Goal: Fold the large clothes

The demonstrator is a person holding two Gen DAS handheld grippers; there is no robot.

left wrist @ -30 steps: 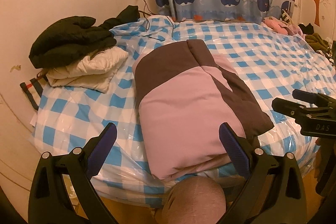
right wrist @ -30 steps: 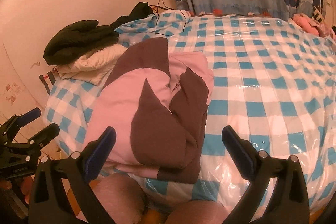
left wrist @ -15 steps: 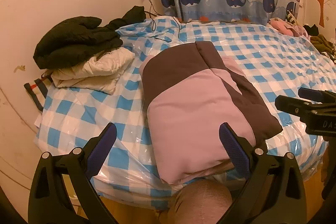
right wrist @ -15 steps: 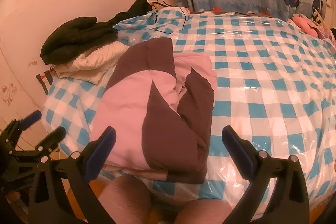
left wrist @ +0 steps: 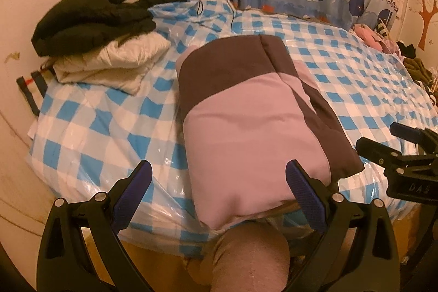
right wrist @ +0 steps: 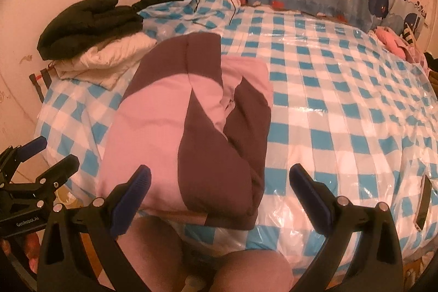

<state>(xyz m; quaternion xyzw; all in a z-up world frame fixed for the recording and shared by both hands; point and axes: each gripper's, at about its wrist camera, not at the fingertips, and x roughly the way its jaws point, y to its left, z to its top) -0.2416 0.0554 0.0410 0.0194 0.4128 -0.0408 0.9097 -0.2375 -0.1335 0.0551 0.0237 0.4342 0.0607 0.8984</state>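
A pink and dark brown jacket (left wrist: 246,122) lies folded into a thick rectangle at the near edge of the bed, its brown part toward the far side. The right wrist view shows the same jacket (right wrist: 175,133) with a brown sleeve laid over the pink. My left gripper (left wrist: 216,190) hovers open just short of the jacket's near edge, holding nothing. My right gripper (right wrist: 219,193) is open too, over the jacket's near right corner. Each gripper appears at the side of the other's view.
The bed wears a blue and white checked cover (left wrist: 95,133) under clear plastic. A folded black coat (left wrist: 90,15) sits on a folded white one (left wrist: 115,64) at the far left. Loose clothes (left wrist: 377,40) lie far right. The person's knees (right wrist: 246,272) press the bed's edge.
Both grippers have drawn slightly back and up from the bed, staying open. The folded jacket has not moved.
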